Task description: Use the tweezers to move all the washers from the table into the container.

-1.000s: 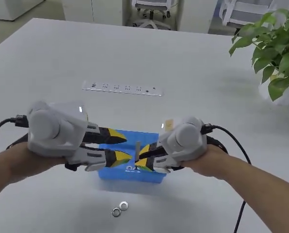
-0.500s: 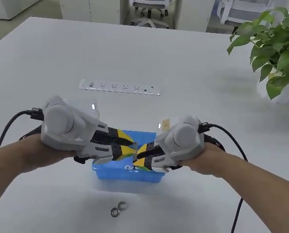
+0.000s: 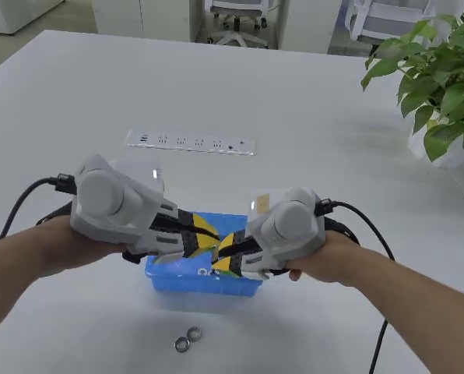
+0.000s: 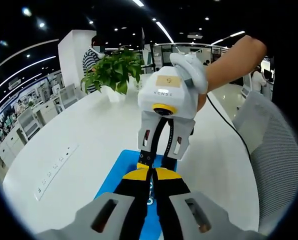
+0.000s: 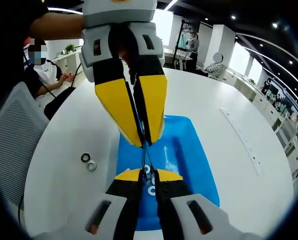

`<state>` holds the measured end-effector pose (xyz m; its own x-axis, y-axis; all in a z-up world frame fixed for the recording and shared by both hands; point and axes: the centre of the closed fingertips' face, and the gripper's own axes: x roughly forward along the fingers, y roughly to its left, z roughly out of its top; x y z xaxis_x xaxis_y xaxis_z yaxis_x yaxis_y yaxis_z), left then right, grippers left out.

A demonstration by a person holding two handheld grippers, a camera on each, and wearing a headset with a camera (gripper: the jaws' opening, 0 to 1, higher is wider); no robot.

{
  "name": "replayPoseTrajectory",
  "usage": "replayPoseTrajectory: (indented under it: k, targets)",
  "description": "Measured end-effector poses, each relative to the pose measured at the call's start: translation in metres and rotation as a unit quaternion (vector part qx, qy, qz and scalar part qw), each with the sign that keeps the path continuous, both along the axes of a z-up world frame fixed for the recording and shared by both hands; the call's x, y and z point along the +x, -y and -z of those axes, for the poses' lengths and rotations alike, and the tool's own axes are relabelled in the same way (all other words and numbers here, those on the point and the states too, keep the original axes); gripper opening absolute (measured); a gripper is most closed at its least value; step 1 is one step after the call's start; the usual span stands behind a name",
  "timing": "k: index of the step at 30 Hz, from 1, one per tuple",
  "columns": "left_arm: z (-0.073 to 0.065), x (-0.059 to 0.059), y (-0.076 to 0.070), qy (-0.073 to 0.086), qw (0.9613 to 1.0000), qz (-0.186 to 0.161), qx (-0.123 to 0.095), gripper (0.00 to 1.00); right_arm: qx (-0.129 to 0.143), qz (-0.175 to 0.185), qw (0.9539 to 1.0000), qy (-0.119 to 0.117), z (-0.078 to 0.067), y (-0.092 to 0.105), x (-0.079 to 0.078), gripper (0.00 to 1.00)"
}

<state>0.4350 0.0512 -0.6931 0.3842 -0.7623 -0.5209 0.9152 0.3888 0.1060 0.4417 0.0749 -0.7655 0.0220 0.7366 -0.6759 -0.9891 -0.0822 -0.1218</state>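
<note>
The blue container [image 3: 177, 280] sits on the white table, and both grippers meet above it. My left gripper [image 3: 209, 236] comes in from the left, my right gripper [image 3: 221, 255] from the right, tips nearly touching. In the right gripper view the thin metal tweezers [image 5: 144, 156] run between my right gripper [image 5: 148, 175] and the left gripper [image 5: 143, 142]; both are shut on them. Two washers [image 3: 184, 340] lie on the table in front of the container, the same washers [image 5: 88, 161] left of it. A few washers [image 5: 151, 190] lie inside the container [image 5: 189, 165]. My left gripper [image 4: 151, 172] faces the right gripper [image 4: 146, 161].
A white power strip [image 3: 190, 142] lies farther back on the table. A potted plant [image 3: 438, 78] stands at the far right. Office chairs stand beyond the table's far edge. Cables trail from both grippers.
My left gripper has moved right and closed in on the right gripper's tips over the container. The upright tweezers seen earlier are now hidden between the two in the head view.
</note>
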Motion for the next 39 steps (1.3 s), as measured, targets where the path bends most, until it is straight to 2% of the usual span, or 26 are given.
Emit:
replayPoseTrajectory:
  k: [7, 16, 26, 36, 39]
  targets:
    - [-0.001, 0.0, 0.0, -0.002, 1.0, 0.0, 0.0, 0.06, 0.001, 0.001, 1.0, -0.004, -0.002, 0.0, -0.001, 0.13]
    - [-0.003, 0.0, -0.001, -0.002, 1.0, -0.002, 0.0, 0.05, 0.006, 0.012, 0.9999, -0.001, -0.011, 0.001, -0.001, 0.2]
    - [-0.008, 0.002, -0.004, 0.003, 1.0, -0.008, -0.001, 0.05, 0.013, 0.055, 0.9984, -0.004, -0.023, 0.014, 0.0, 0.29]
    - [-0.015, 0.001, -0.008, 0.004, 0.9999, -0.012, 0.001, 0.05, 0.024, 0.102, 0.9945, 0.0, -0.033, 0.035, 0.004, 0.39]
    - [-0.019, -0.001, -0.01, 0.01, 0.9999, -0.012, 0.004, 0.05, 0.028, 0.113, 0.9932, 0.002, -0.036, 0.041, 0.003, 0.42]
